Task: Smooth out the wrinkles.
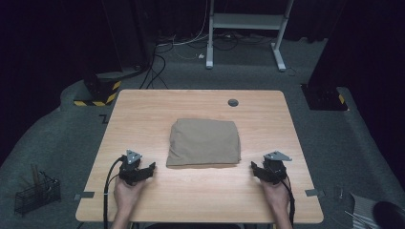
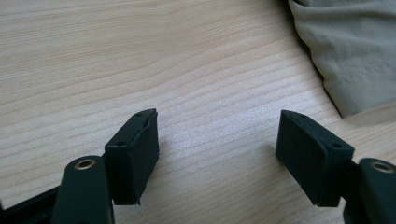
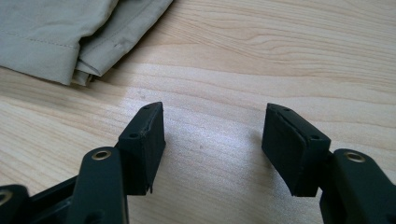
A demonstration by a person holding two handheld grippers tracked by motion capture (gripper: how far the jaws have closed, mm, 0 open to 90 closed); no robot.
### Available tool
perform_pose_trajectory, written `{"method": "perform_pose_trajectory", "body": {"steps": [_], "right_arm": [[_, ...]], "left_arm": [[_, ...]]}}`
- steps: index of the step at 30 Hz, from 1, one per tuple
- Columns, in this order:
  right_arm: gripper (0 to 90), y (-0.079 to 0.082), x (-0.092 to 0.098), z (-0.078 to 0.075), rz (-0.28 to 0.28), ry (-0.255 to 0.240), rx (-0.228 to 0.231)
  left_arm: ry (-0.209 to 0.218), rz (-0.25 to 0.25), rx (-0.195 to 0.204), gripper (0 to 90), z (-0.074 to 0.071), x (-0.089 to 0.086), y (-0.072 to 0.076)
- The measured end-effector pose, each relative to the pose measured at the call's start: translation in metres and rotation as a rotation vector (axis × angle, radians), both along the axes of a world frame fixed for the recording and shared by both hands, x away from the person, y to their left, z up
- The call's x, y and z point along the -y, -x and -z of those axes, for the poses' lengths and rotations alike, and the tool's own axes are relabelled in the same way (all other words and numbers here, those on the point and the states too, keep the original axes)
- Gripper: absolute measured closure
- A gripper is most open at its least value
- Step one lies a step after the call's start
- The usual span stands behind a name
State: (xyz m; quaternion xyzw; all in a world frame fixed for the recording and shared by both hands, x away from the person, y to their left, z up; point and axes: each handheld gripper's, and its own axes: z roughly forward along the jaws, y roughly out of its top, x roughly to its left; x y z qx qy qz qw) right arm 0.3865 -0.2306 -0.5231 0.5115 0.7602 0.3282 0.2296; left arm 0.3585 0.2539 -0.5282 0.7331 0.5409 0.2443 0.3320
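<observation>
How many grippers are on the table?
2. The left gripper sits by the cloth's near left corner; the right gripper sits by its near right corner. Both are open, holding nothing.

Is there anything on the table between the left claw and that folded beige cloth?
No. The high view shows bare wood between the left gripper and the folded cloth; the left gripper view shows the same bare table.
</observation>
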Motion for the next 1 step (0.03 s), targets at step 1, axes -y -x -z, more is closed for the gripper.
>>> {"method": "perform_pose_trajectory", "body": {"steps": [1], "right_arm": [[39.1, 0.0, 0.0, 0.0, 0.0, -0.001, 0.0]], "left_arm": [[0.002, 0.0, 0.0, 29.7, 0.0001, 0.0002, 0.0]]}}
